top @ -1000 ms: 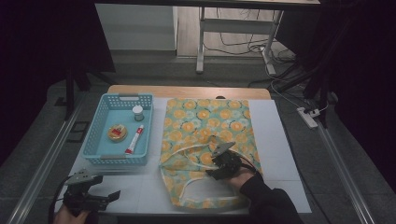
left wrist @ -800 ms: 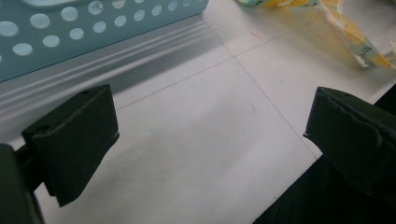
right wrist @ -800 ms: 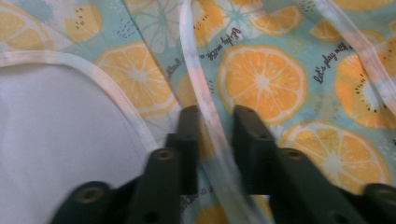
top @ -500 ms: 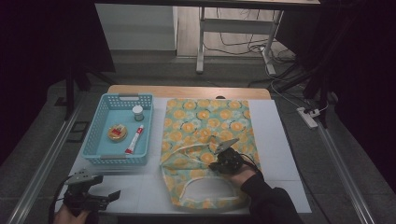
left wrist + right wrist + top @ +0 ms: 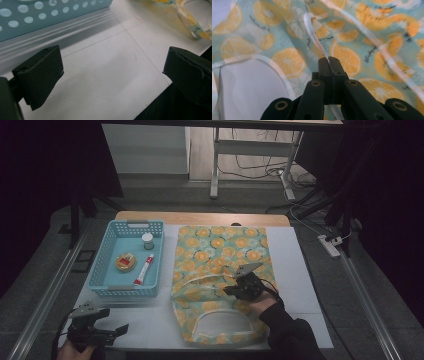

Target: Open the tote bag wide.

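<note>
Three items in basket; right claw pinching bag hem; left claw wide open.

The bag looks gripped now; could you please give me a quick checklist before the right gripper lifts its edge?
1. Right gripper shut on the bag's white rim: ok.
2. Only one fabric layer pinched: cannot tell.
3. Left gripper open, off the bag: ok.
4. Basket apart from the bag: ok.
5. Tube, jar and round item in the basket: ok.
</note>
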The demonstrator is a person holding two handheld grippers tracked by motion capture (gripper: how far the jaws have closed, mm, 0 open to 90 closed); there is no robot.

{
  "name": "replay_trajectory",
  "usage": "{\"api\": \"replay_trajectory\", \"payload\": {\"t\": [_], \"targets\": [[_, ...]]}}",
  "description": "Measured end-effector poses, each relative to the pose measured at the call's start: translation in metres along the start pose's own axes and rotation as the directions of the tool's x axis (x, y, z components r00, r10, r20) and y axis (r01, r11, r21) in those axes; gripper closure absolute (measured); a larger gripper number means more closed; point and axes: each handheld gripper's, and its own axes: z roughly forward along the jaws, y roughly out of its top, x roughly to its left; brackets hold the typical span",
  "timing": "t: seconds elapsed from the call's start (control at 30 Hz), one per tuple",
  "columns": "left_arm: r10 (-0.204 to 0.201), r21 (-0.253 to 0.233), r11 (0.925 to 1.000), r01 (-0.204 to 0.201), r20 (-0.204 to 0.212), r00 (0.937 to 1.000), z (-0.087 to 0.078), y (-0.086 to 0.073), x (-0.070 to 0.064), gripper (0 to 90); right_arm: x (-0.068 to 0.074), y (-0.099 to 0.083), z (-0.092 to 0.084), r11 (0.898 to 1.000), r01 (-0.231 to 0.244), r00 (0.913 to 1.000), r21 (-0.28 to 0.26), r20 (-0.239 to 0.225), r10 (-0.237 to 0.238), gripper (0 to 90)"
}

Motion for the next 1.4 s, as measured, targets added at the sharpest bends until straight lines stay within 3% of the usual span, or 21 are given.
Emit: {"api": "replay_trajectory", "payload": {"t": [0.27, 0.77, 1.4], "targets": [[-0.002, 0.0, 1.0, 0.002, 0.001, 1.0, 0.0, 0.0, 0.0, 2.8, -0.004, 0.013, -0.008, 0.998, -0.022, 0.9995, -0.067, -0.023, 0.02, 89.9], [-0.001, 0.003, 1.0, 0.001, 0.001, 1.0, 0.0, 0.0, 0.0, 3.0, -0.007, 0.043, -0.017, 0.992, -0.018, 0.9988, -0.128, -0.048, 0.012, 89.9], [-0.003, -0.002, 1.0, 0.003, 0.005, 1.0, -0.001, -0.001, 0.001, 3.0, -0.011, 0.083, -0.021, 0.993, -0.024, 0.9991, -0.112, -0.038, 0.02, 90.0]]}}
